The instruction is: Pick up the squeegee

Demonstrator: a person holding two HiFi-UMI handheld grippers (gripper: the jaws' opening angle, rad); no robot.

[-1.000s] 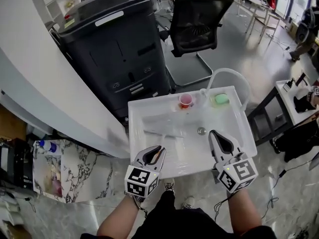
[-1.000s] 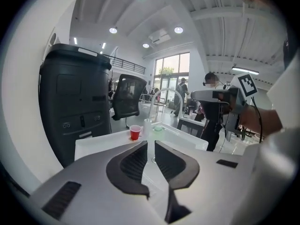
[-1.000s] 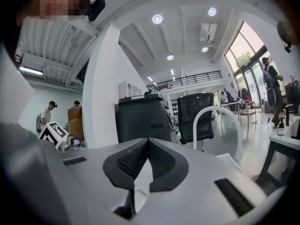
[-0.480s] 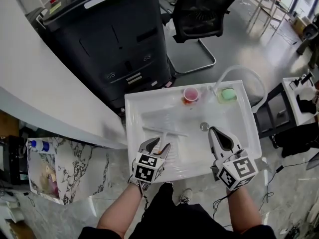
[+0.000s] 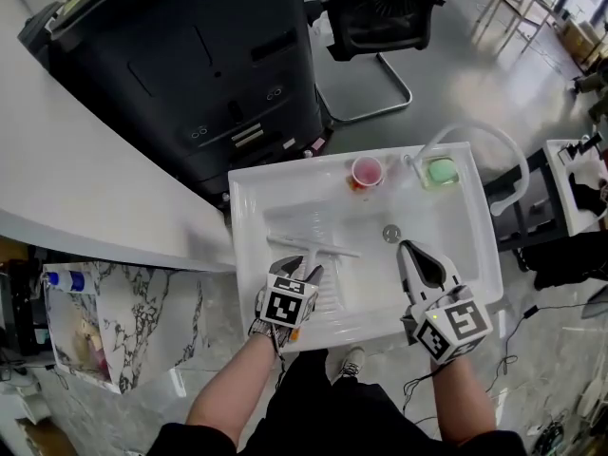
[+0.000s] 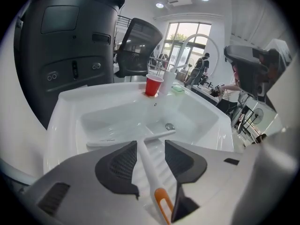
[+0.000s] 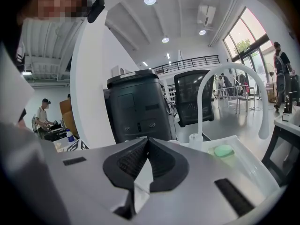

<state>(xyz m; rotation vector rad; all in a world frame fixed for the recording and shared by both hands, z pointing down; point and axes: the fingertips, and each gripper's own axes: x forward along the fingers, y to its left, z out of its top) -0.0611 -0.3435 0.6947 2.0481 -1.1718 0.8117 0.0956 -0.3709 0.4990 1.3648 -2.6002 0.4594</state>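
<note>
A white squeegee (image 5: 313,246) lies in the white sink (image 5: 245,255), blade across the basin, handle toward me with an orange end loop (image 6: 161,203). My left gripper (image 5: 296,274) reaches down over that handle. In the left gripper view the handle (image 6: 146,161) runs between the two black pads, and the jaws are opening, with a gap on the right side. My right gripper (image 5: 408,252) hovers over the basin's right part near the drain (image 5: 390,233); its jaws (image 7: 148,140) are shut with nothing in them.
A red cup (image 5: 367,171) and a green soap (image 5: 441,172) sit on the sink's far ledge beside a tall arched faucet (image 5: 475,136). A big black machine (image 5: 218,65) and an office chair (image 5: 380,17) stand behind the sink. A curved white counter (image 5: 85,188) runs left.
My left gripper has dropped into the basin onto the squeegee handle and its jaws have spread wide. The right gripper has sunk a little and stayed shut.
</note>
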